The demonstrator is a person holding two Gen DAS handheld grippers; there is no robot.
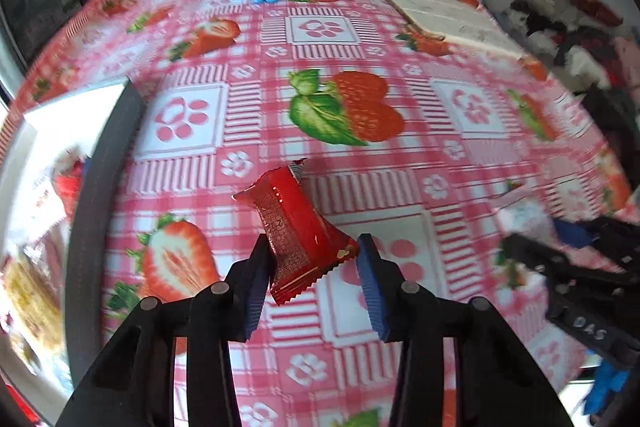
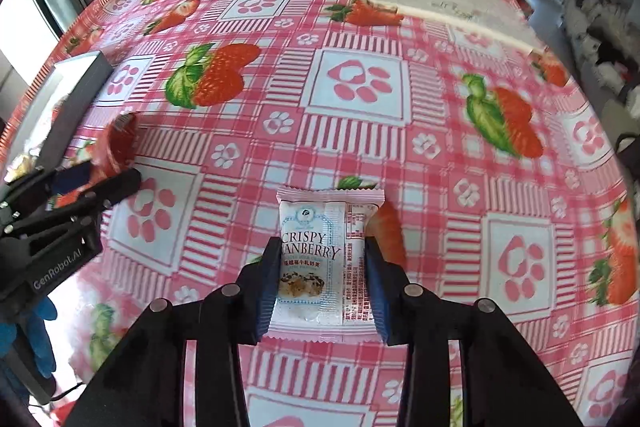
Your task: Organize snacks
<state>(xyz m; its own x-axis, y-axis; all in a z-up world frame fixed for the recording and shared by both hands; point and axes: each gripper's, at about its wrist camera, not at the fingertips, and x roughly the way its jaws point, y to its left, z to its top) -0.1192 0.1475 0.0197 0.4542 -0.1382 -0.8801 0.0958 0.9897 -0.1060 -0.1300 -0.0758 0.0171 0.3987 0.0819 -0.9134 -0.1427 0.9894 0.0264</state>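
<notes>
At far left, a dark-walled box (image 1: 116, 155) holds snacks. Beside it, the left gripper (image 1: 316, 259) pinches a red snack packet (image 1: 296, 231) above the strawberry tablecloth (image 1: 360, 39). To its right, the right gripper (image 2: 320, 267) clamps a white Crispy Cranberry packet (image 2: 320, 251).
</notes>
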